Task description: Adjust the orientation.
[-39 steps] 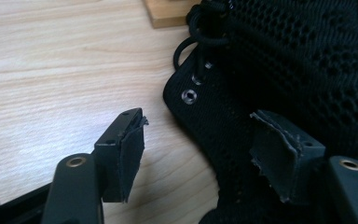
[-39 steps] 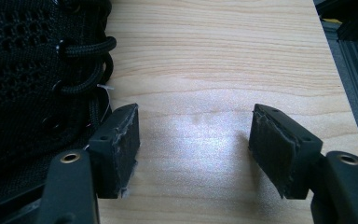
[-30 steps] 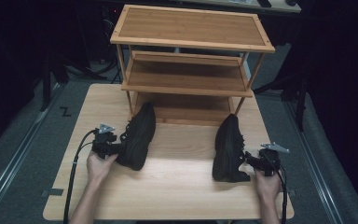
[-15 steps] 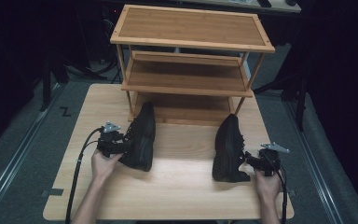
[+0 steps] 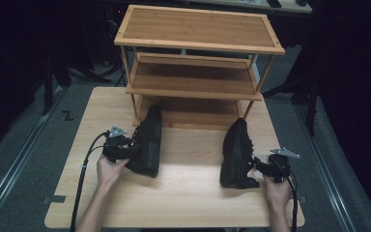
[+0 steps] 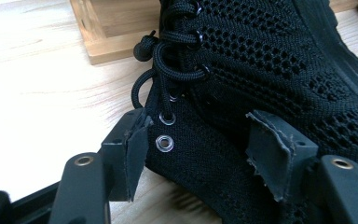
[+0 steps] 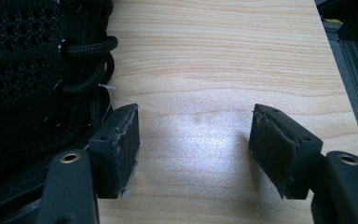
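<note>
Straddling left shoe (image 6: pixel 242 93) collar with my left gripper (image 6: pixel 198 154), jaws spread, not clamped, right gripper (image 7: pixel 193 149) released beside right shoe (image 7: pixel 32 84) on table (image 7: pixel 214 56).

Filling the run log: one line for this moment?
left gripper: around black mesh shoe | right gripper: open beside second black shoe

A pale wooden surface (image 5: pixel 183 198) stands on grey floor (image 5: pixel 24 164). At its far edge sits a three-tier wooden shoe rack (image 5: pixel 198 34), its shelves bare. A dark stand leg (image 5: pixel 46 82) rises at the left, in shadow.
</note>
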`<state>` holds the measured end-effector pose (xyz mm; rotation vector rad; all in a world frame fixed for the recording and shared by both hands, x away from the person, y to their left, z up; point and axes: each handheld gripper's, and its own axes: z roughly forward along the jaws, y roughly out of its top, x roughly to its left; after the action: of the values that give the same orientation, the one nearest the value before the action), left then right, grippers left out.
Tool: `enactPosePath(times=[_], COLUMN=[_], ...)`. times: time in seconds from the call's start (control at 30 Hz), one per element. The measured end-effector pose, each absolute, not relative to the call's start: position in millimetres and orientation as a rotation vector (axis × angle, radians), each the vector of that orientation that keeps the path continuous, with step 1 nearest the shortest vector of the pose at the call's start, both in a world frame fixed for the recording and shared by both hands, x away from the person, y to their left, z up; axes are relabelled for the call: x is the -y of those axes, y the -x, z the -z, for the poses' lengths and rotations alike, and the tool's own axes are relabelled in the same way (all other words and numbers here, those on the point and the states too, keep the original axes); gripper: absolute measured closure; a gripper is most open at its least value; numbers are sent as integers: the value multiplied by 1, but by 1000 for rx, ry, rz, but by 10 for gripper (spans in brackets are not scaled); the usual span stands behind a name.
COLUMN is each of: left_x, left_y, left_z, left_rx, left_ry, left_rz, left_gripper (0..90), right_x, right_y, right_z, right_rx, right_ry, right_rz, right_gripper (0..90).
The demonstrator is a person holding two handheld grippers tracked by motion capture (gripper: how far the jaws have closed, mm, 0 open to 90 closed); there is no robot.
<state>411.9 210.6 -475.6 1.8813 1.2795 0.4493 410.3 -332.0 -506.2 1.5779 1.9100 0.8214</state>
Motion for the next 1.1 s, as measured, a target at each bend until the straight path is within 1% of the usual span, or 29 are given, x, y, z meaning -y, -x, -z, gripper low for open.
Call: enactPosePath(times=[0.43,0.77,0.83,0.87,1.0,1.1], left_x=[-198,-193,-193,-192,-191,-188], left_y=[-413,-412,-412,-412,-411,-411], left_z=[465,463,462,462,459,457], left_rx=[-1246,-1253,-1248,-1243,-1220,-1212], left_ry=[-1898,-1892,-1886,-1884,-1842,-1844], left_rz=[-468,-479,-471,-466,-441,-441], left_gripper=[389,391,397,413,410,413], right_x=[332,332,332,332,332,332], right_y=[-410,-410,-410,-410,-410,-410], right_z=[506,506,506,506,506,506], right_rx=[-1909,-1910,-1910,-1910,-1910,-1910], right_ry=[-1581,-1579,-1580,-1580,-1579,-1579], right_rz=[-824,-826,-825,-825,-824,-824], right_gripper=[337,337,337,337,337,338])
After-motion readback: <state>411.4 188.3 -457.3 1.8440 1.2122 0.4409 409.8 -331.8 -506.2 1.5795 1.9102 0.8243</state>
